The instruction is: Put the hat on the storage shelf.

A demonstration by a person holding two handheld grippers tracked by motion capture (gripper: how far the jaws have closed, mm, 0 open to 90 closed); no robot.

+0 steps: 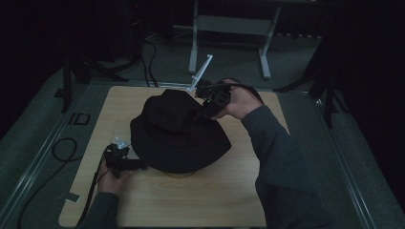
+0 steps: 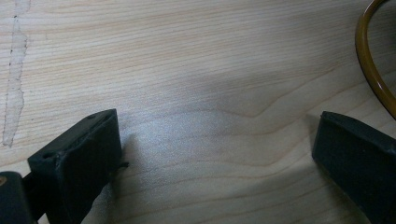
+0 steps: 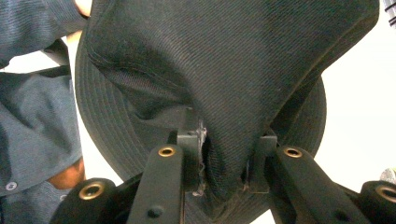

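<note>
A black bucket hat [image 1: 179, 133] sits in the middle of the high view, on the wooden tabletop [image 1: 224, 195], its crown tilted up toward the upper right of the frame. The right gripper [image 1: 205, 102] comes in from that upper-right side and has a fold of the crown between its jaws; in the right gripper view the fabric [image 3: 229, 154] fills the narrow gap and bunches against both pads, so the grip looks held (though not tight). The hat hangs from that pinch, brim [image 3: 107, 140] spreading below and to the left.

The left gripper [image 1: 138, 164] lies low at the lower left of the hat, just beside the brim edge, its jaws standing wide over bare wood in the left gripper view, with nothing between them. A brown curved rim [image 2: 373, 70] shows at that view's upper right. For the brim, the left hand is plainly the nearer one.
</note>
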